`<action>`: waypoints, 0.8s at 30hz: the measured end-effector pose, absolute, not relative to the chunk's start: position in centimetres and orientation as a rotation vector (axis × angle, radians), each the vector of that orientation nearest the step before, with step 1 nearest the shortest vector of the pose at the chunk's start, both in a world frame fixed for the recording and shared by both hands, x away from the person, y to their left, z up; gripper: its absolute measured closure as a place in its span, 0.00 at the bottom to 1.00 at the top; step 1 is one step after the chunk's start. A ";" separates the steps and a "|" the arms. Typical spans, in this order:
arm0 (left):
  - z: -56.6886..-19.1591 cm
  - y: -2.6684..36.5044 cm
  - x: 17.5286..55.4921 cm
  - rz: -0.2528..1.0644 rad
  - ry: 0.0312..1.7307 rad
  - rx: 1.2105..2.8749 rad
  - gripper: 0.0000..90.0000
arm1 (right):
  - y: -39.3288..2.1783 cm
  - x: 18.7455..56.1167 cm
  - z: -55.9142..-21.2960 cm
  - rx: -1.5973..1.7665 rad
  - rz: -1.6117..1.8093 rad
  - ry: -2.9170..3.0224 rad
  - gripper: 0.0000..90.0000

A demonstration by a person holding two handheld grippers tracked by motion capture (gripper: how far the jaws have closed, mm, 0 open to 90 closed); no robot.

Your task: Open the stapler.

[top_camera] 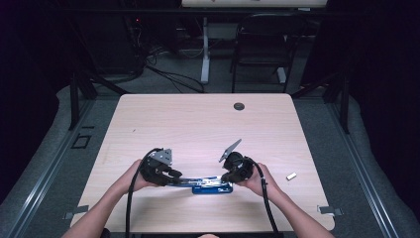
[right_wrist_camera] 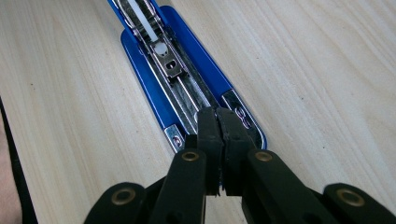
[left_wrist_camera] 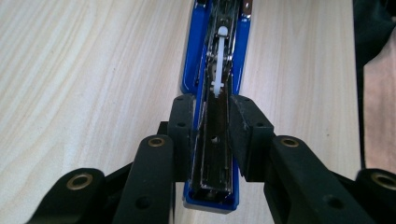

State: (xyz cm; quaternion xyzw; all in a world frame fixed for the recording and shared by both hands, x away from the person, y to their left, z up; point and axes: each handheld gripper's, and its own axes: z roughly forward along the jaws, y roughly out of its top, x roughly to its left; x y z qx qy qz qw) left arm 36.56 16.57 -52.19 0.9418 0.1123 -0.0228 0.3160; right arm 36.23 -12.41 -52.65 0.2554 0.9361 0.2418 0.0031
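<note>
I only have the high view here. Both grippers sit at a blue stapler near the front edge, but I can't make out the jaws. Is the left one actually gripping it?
Observer: Yes. In the left gripper view the left gripper has its pads clamped on the two sides of the blue stapler, at one end.
Operator: And the right one?
Observer: The right gripper has its jaws shut together, tips down at the stapler's other end.
Operator: Is the stapler closed?
Observer: No, it lies opened out; the metal staple channel and its white pusher rod are exposed.
Operator: Any staples loaded?
Observer: I cannot tell from these views.
</note>
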 end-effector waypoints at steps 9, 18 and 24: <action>-53.4 16.3 36.8 -0.076 0.304 2.520 0.79 | -12.4 36.2 -52.6 0.799 0.752 2.937 0.99; -53.5 16.4 37.0 -0.083 0.313 2.527 0.79 | -12.5 36.3 -52.7 0.825 0.782 2.937 0.97; -53.5 16.4 37.0 -0.084 0.314 2.518 0.79 | -13.1 36.4 -51.7 0.859 0.825 2.916 0.87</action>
